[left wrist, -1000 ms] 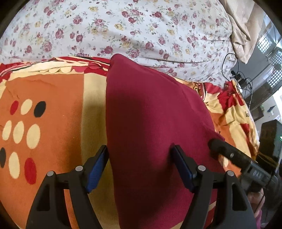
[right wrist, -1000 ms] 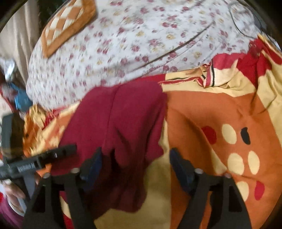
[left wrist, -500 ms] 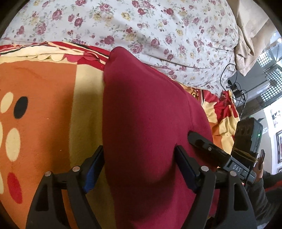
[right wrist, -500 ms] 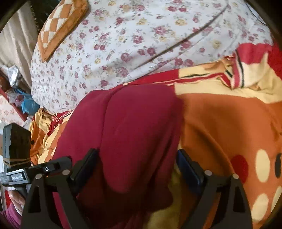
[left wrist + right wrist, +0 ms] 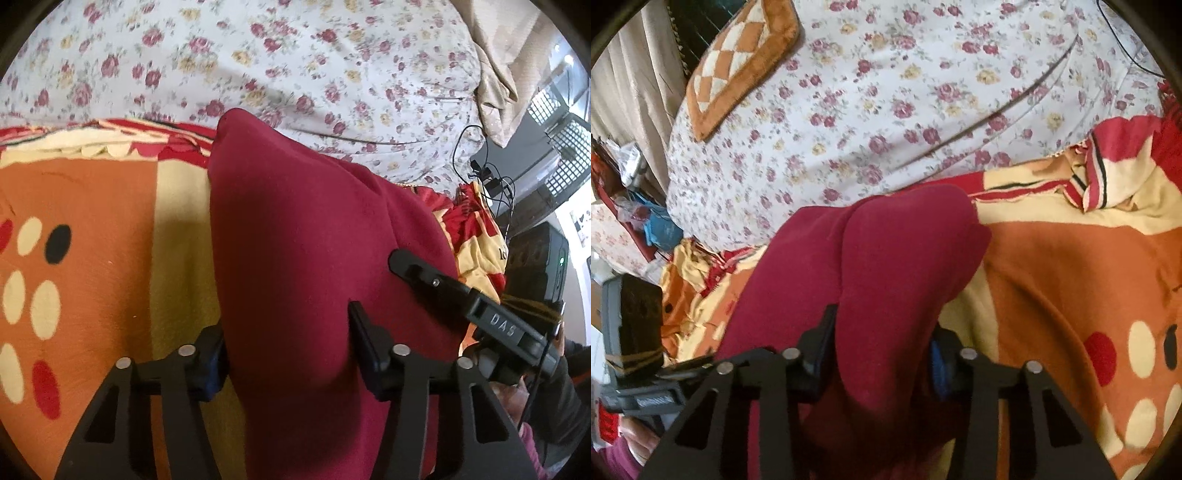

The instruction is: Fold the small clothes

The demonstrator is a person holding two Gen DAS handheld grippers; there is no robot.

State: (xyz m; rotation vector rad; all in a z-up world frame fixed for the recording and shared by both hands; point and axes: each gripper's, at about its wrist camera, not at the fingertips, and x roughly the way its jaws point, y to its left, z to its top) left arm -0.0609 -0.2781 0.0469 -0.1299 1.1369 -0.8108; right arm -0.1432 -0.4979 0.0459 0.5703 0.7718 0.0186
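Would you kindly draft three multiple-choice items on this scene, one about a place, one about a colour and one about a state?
1. Where does the checked cushion lie?
A. on the flowered sheet
B. on the orange blanket
C. on the floor

2. What colour is the garment between the grippers' fingers?
A. navy
B. dark red
C. white

3. How does the garment lie in the left gripper?
A. wholly outside the jaws
B. bunched up between the two fingers
C. hanging clear of the blanket

Answers: 1 A, the cushion sits on the flowered cloth at the upper left of the right wrist view. 2 B, the cloth is dark red in both views. 3 B, the cloth fills the gap as the jaws are closing.
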